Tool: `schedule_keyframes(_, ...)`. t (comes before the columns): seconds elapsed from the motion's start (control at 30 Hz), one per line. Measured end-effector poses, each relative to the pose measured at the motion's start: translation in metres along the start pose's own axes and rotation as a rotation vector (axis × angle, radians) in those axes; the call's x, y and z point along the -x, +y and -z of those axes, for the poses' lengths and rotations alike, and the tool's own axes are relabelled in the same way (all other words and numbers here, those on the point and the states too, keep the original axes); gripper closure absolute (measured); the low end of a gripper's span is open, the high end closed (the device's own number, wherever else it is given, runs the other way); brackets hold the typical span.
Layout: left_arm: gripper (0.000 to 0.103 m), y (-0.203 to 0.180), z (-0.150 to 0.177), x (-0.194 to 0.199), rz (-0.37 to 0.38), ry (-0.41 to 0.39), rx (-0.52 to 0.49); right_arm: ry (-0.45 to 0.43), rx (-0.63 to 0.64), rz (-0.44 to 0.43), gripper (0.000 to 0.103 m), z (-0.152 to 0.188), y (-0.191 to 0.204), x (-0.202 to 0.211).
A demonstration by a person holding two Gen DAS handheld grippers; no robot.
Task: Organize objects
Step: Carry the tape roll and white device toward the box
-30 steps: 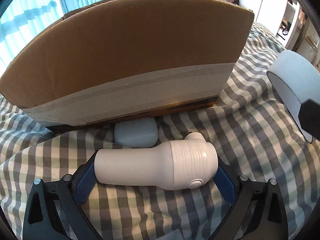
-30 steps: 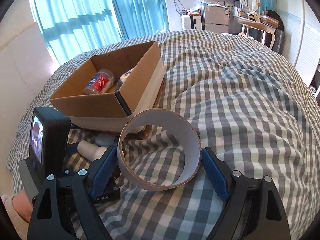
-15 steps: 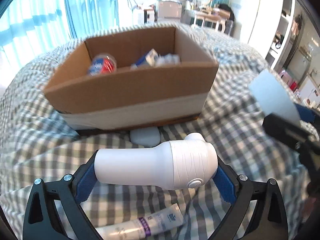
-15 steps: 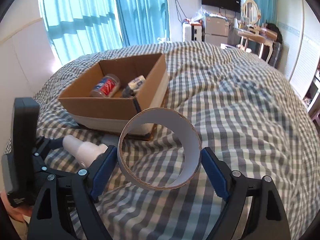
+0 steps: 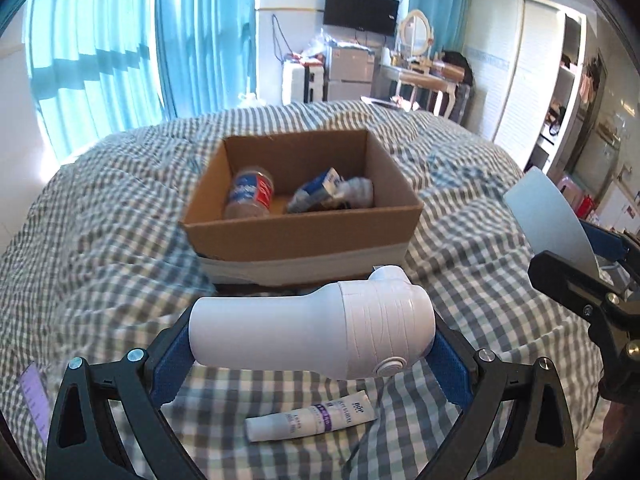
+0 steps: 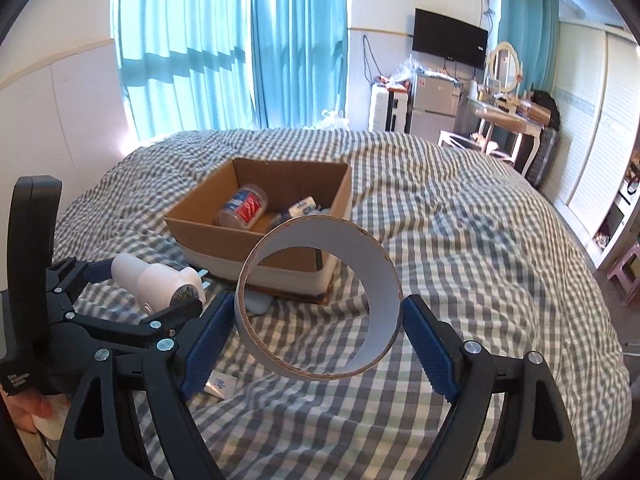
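My left gripper (image 5: 310, 338) is shut on a white handheld device (image 5: 312, 330), held sideways above the checked bedspread; it also shows in the right wrist view (image 6: 158, 280). My right gripper (image 6: 318, 320) is shut on a wide cardboard tape ring (image 6: 320, 298), which shows at the right edge of the left wrist view (image 5: 548, 216). An open cardboard box (image 5: 300, 232) sits ahead on the bed, holding a red-and-blue labelled jar (image 5: 250, 196) and some packets (image 5: 332, 192).
A small tube (image 5: 312, 420) lies on the bedspread below the left gripper. A pale blue case (image 6: 256, 304) lies against the box's near side. Blue curtains, a desk, a TV and wardrobes stand beyond the bed.
Both grippers have risen and pulled back from the box with their objects still held. The box's inside and the tube on the bed have come into view.
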State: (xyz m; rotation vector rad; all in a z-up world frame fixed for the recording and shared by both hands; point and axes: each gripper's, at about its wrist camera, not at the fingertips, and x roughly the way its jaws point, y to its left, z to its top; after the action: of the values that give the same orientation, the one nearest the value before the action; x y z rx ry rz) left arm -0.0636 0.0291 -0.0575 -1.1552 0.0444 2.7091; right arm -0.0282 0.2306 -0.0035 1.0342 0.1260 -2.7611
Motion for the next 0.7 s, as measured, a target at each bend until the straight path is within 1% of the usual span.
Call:
schedule_keyframes(0.2, 0.002, 0.011, -0.01, 0.034, -0.026, -0.063, 0.017, -0.031, 0.025, -0.013, 0.018, -0.008, 0.015, 0.015)
schedule_keyframes(0.4, 0.002, 0.023, -0.033, 0.055, -0.03, -0.107, 0.023, -0.059, 0.065, -0.012, 0.018, -0.023, 0.03, 0.024)
schedule_keyframes(0.53, 0.002, 0.031, -0.054, 0.064, -0.048, -0.142, 0.023, -0.085, 0.098, 0.0, 0.018, -0.04, 0.037, 0.029)
schedule_keyframes(0.7, 0.002, 0.039, -0.082, 0.058, -0.055, -0.161, 0.023, -0.105, 0.129, 0.007, 0.018, -0.07, 0.043, 0.021)
